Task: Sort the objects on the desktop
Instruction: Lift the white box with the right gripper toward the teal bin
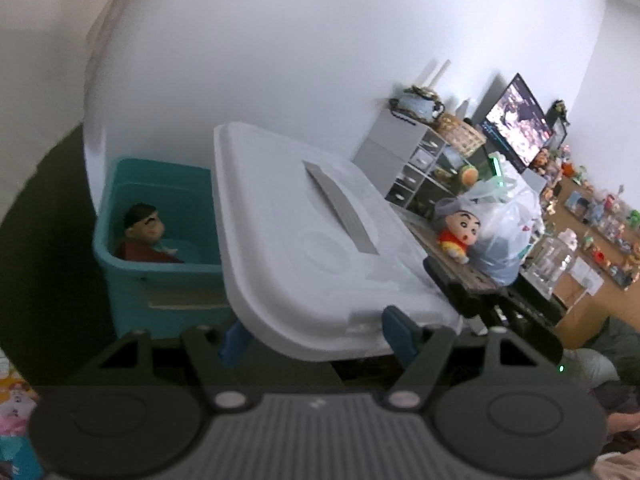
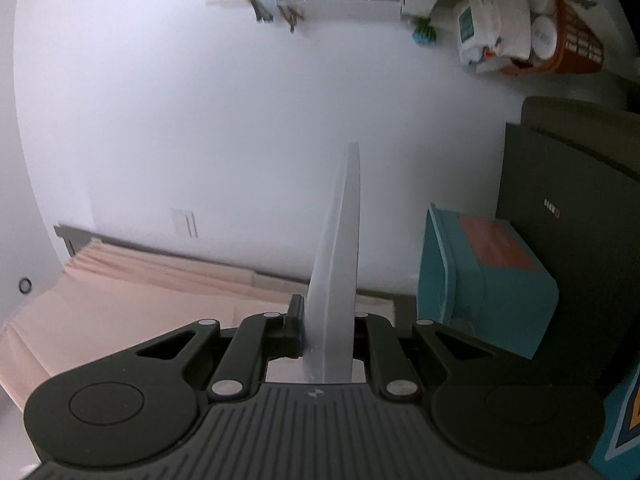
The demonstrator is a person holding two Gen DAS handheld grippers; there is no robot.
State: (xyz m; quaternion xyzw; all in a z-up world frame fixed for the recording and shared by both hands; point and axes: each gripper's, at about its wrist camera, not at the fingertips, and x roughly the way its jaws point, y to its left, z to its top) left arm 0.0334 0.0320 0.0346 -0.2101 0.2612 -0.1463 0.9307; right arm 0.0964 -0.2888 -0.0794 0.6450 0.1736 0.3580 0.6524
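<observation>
The right tongs [image 2: 326, 334] are clenching the white lid [image 2: 338, 264] by its edge, so that in the right wrist view it is showing edge-on as a thin upright blade between the two fingers. In the left wrist view the same white lid [image 1: 308, 236] is lying broad and tilted in the air, with a grey strip running along its middle, and the right tongs [image 1: 460, 292] are gripping its far corner. The left tongs [image 1: 316, 338] are standing released, their blue fingertips [image 1: 398, 330] spread either side of the lid's near edge. Behind the lid, the teal bin [image 1: 160, 280] is holding a dark-haired doll [image 1: 144, 234], while another doll in red [image 1: 458, 232] is sitting on the table [image 1: 468, 276] beside a plastic bag [image 1: 508, 224].
</observation>
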